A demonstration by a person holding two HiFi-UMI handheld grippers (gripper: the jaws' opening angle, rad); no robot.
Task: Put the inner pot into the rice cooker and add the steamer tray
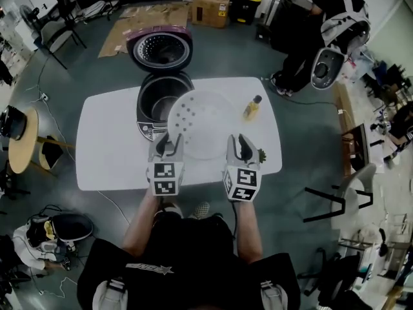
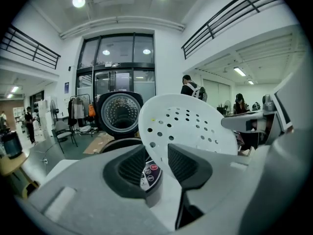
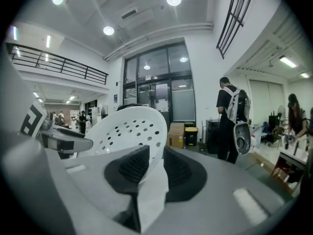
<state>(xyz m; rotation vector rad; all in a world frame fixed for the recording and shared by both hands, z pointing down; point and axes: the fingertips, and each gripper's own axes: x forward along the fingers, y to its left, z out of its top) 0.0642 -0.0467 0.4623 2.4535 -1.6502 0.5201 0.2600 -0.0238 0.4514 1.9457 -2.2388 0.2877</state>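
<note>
The white perforated steamer tray (image 1: 203, 123) hangs above the table, just right of the open rice cooker (image 1: 162, 99). My left gripper (image 1: 169, 139) is shut on its left rim and my right gripper (image 1: 238, 142) on its right rim. In the left gripper view the tray (image 2: 188, 124) rises tilted from between the pads of the gripper (image 2: 161, 153), with the cooker's control panel (image 2: 149, 173) below it. In the right gripper view the tray's rim (image 3: 129, 129) is pinched in that gripper (image 3: 155, 160). The cooker's inside looks dark and round, and its lid (image 1: 160, 49) stands open behind.
A small yellow bottle (image 1: 251, 107) stands on the white table (image 1: 110, 154) right of the tray, and a little green thing (image 1: 261, 155) lies near the right gripper. A person (image 1: 316, 31) stands beyond the table's far right. Cardboard boxes (image 1: 211, 2) sit on the floor behind.
</note>
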